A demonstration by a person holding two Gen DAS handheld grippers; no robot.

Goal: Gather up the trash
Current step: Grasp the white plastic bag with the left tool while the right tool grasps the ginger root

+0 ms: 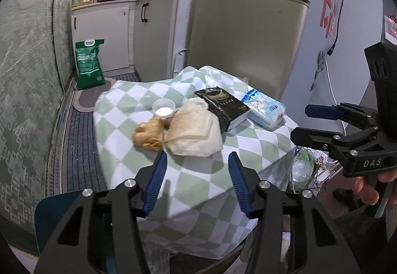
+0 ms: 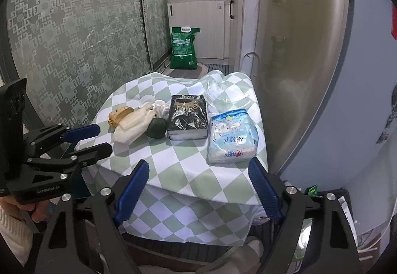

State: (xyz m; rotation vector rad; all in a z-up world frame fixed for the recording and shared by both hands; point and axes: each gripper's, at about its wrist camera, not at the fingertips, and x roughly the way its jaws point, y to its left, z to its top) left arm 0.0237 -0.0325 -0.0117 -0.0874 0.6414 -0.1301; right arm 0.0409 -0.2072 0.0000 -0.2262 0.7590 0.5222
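Near half of the desk (image 2: 183,169) is open cloth; the fridge (image 2: 297,75) crowds its right edge.

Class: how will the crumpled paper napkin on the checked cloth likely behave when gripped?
The crumpled paper napkin looks thin and creased, so probably floppy and light. It leans against the ginger, which may shift when it lifts.

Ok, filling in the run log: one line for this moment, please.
phase: approach | left claw: open, empty, facing crumpled paper napkin | right claw: open, empty, near tissue pack | nothing collected yet
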